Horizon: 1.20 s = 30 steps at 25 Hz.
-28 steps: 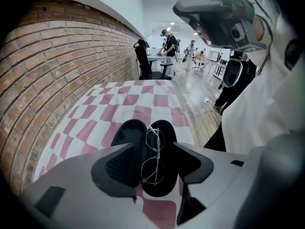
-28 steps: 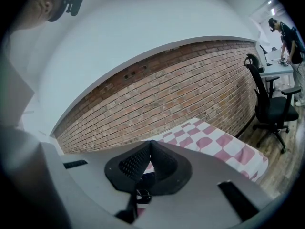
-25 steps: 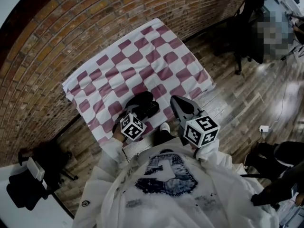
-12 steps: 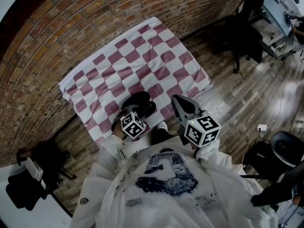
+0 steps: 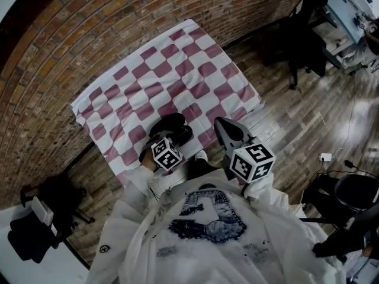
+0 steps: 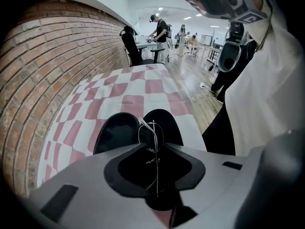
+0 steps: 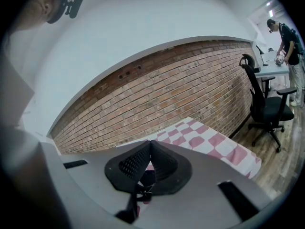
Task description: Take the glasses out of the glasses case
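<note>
A black glasses case (image 5: 173,128) lies open on the checked cloth (image 5: 177,70), both halves facing up (image 6: 119,132). Thin wire-framed glasses (image 6: 151,132) stand out of it. My left gripper (image 6: 155,144) points steeply down over the case, and its jaws are closing with the glasses' frame between the tips and a narrow gap on each side. In the head view its marker cube covers the near end of the case, with the left gripper (image 5: 170,141) above it. My right gripper (image 5: 220,124) hangs shut and empty to the right of the case, its pads together (image 7: 150,144).
A table under the cloth stands against a curved brick wall (image 5: 89,16). Wooden floor (image 5: 308,117) lies to the right, with a black office chair (image 7: 267,104) and desks beyond. People work at a far desk (image 6: 159,30). Dark bags (image 5: 41,218) sit at the lower left.
The left gripper's cube has sunk slightly toward the case. The right gripper has kept still. The case lies in the same place on the cloth.
</note>
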Tool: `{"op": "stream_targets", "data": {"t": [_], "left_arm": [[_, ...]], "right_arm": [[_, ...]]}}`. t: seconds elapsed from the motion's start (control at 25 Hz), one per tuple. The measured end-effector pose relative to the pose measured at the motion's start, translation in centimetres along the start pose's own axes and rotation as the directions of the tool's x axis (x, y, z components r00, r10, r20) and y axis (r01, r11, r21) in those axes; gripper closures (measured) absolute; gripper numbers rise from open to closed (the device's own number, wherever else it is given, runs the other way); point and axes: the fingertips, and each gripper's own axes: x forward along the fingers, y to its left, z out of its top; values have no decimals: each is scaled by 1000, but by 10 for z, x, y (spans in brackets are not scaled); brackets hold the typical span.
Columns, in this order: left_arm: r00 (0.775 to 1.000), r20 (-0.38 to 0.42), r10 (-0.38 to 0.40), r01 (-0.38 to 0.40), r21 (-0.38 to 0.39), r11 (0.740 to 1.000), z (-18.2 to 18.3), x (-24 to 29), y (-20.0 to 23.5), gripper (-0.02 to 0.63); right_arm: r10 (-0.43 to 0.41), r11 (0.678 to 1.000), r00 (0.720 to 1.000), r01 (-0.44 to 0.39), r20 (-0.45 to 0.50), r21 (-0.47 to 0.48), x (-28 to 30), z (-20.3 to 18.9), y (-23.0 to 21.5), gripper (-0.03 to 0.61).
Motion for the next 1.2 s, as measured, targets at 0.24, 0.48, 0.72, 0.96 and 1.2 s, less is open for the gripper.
{"op": "stream_targets", "data": {"t": [0.24, 0.48, 0.72, 0.96, 1.2], "left_arm": [[1000, -13, -6, 6, 4, 1000, -2, 3, -1, 539], [1000, -18, -2, 2, 0, 1000, -4, 6, -2, 554], [1000, -26, 12, -12, 29, 1000, -3, 7, -1, 565], [999, -23, 32, -31, 52, 998, -5, 6, -1, 580], [999, 6, 44, -44, 19, 999, -1, -3, 4, 597]], "right_arm": [[-5, 1000, 1000, 5, -2, 0, 0, 0, 0, 565], [-8, 1000, 1000, 8, -4, -2, -1, -1, -1, 565], [-13, 1000, 1000, 12, -6, -2, -2, -2, 1, 565], [-15, 1000, 1000, 15, -4, -1, -2, -4, 2, 565], [-15, 1000, 1000, 15, -8, 3, -4, -5, 6, 565]]}}
